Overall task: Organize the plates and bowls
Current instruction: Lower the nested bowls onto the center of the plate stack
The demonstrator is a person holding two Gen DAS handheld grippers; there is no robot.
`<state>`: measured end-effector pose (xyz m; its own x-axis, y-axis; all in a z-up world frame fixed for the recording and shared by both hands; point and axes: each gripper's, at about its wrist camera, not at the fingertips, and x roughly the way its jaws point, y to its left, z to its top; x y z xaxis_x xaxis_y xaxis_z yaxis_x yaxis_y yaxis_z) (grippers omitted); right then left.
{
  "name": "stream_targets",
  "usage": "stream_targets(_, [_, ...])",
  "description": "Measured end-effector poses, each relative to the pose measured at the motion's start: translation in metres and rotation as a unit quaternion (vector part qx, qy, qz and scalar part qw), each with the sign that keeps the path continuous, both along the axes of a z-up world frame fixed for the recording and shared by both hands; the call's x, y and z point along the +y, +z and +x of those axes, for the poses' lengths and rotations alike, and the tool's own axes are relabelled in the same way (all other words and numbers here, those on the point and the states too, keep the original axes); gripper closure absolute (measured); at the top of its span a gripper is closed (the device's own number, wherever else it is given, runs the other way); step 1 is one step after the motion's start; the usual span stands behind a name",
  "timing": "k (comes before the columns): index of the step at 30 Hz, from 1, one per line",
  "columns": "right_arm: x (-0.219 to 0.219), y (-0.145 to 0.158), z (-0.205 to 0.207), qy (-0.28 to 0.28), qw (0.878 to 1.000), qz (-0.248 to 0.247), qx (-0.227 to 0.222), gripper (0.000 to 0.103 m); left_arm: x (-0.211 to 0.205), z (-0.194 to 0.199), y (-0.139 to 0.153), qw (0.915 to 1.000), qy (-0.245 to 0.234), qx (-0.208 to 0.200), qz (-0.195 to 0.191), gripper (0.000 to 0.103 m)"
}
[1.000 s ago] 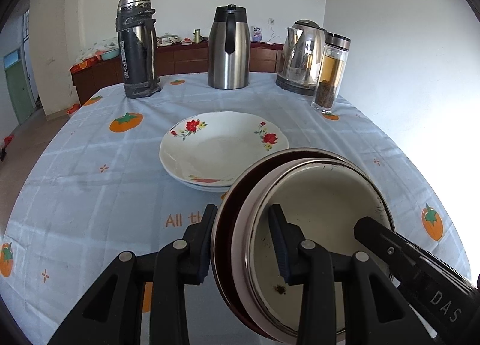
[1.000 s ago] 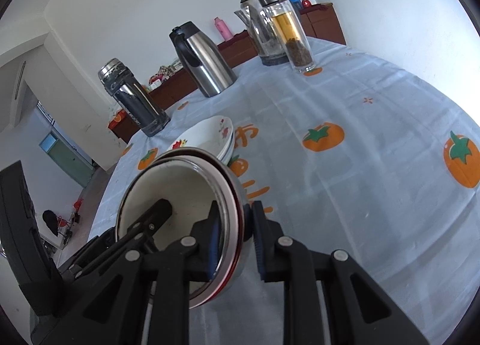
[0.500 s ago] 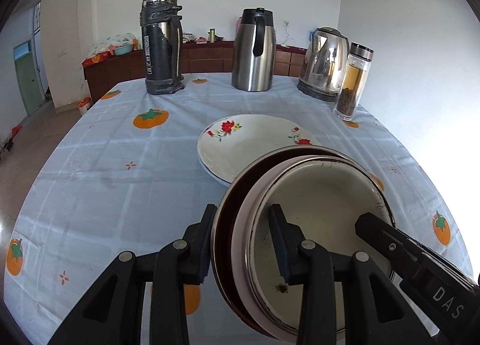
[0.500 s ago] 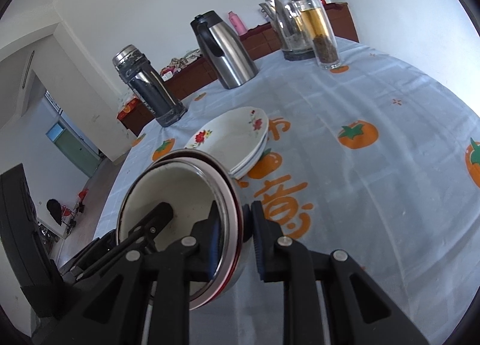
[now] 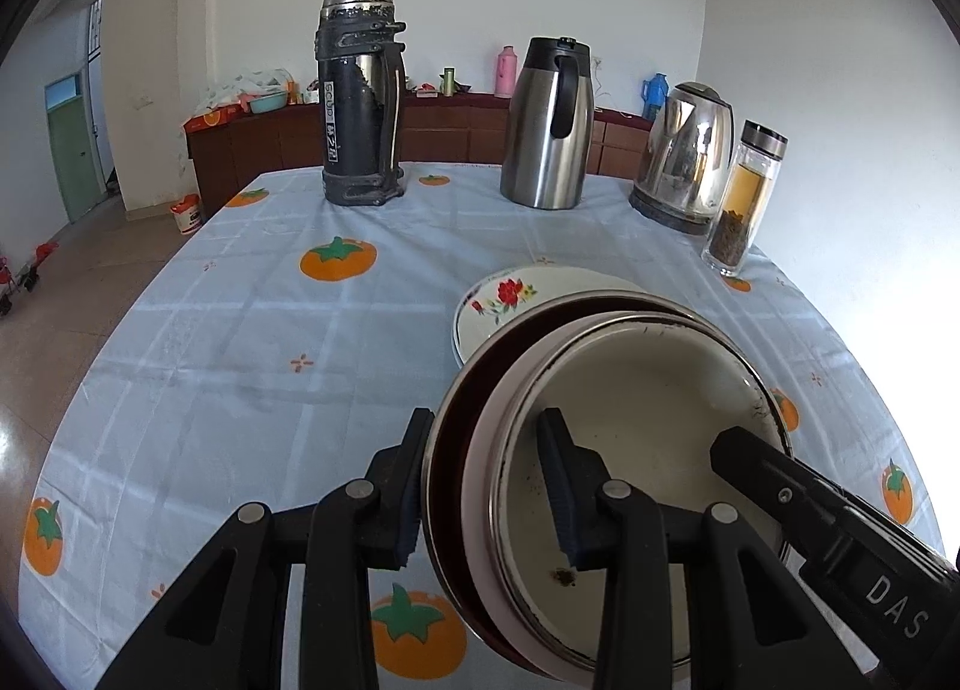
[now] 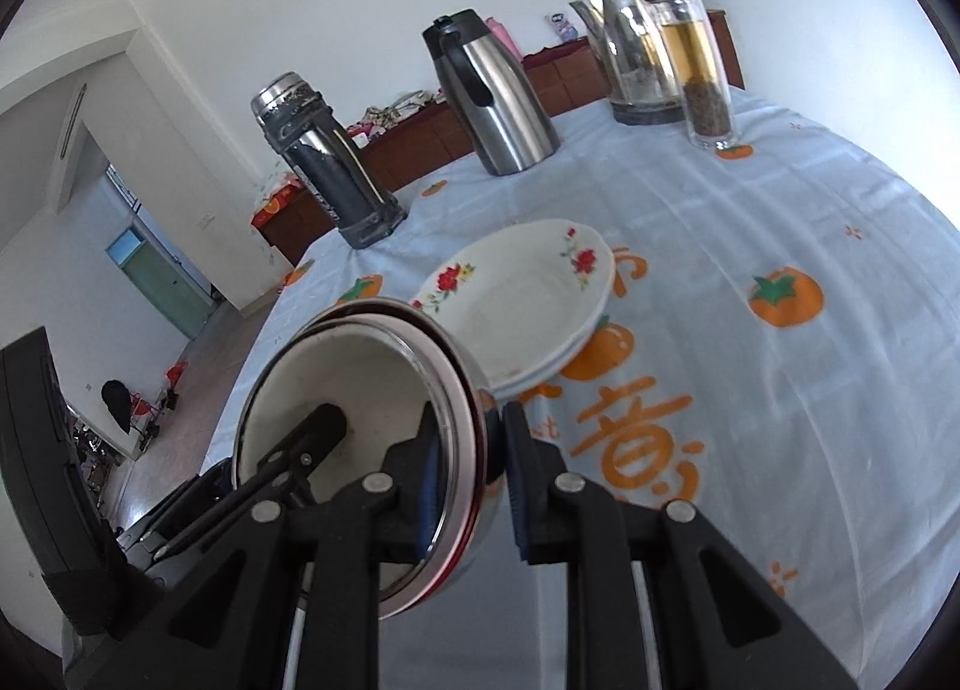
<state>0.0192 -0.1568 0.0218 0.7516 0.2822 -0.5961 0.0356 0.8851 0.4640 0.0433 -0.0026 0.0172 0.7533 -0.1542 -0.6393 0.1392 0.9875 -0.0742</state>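
Two nested metal bowls, a cream enamel one (image 5: 648,438) inside a dark red one (image 5: 447,450), are held above the table. My left gripper (image 5: 486,486) is shut on their left rim. My right gripper (image 6: 465,474) is shut on the opposite rim of the bowls (image 6: 336,384); one of its fingers (image 5: 780,492) shows inside the bowl in the left wrist view. Two stacked white floral plates (image 6: 522,294) lie on the table just beyond the bowls; they also show in the left wrist view (image 5: 504,294).
At the table's far side stand a black thermos (image 5: 360,102), a steel carafe (image 5: 549,126), an electric kettle (image 5: 684,150) and a glass tea bottle (image 5: 744,198). The tablecloth (image 5: 240,342) is pale blue with orange fruit prints. A wooden sideboard (image 5: 456,132) lies behind.
Both grippers with the bowls have moved left and back; the floral plates now sit farther right and partly hidden behind the bowls in the left wrist view.
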Motion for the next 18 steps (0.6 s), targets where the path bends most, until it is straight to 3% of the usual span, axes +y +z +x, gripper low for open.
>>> stream_targets(18, [-0.018,0.019,0.038,-0.024,0.999,-0.003,-0.024,0.083,-0.022,0.043,0.019,0.9994,-0.020,-0.028,0.001,0.065])
